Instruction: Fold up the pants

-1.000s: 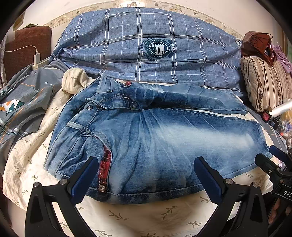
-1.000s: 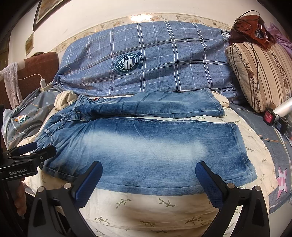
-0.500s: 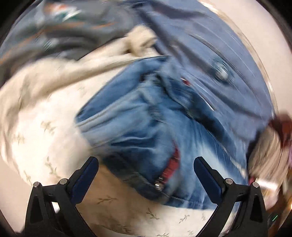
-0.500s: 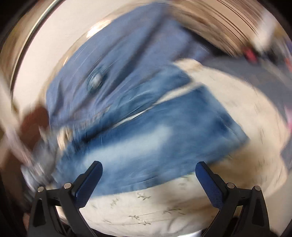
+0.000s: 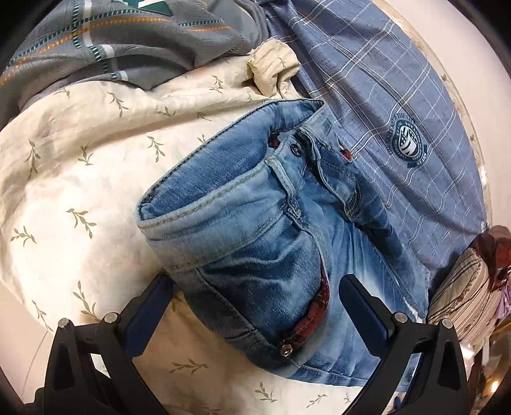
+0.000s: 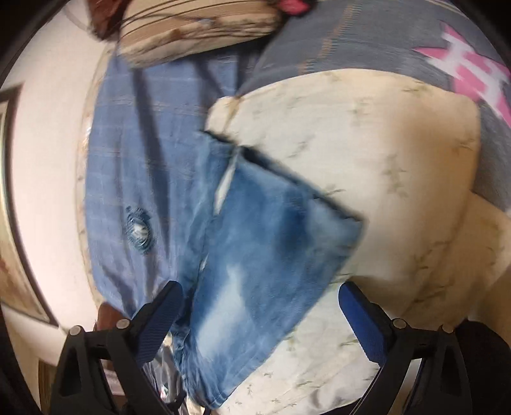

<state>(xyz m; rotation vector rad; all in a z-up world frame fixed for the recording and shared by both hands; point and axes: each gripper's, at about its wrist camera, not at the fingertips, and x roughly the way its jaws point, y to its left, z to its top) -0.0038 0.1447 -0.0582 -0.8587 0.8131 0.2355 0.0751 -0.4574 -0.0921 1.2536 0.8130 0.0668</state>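
The jeans (image 5: 271, 230) lie flat on the leaf-print quilt (image 5: 73, 191), waistband at twelve o'clock of my left gripper (image 5: 255, 306), hems at twelve of my right gripper (image 6: 258, 314). Both jaws gape, empty. I judge gripping comes next: waistband and hem. No containers visible.

Looks like a bedroom at home. There's a bed with a cream leaf-print sheet (image 5: 80, 178), a big blue plaid pillow (image 5: 392, 105) against the wall, a striped cushion (image 6: 198, 28), a grey patterned blanket (image 5: 134, 41), and a framed picture (image 6: 12, 255) hanging up.
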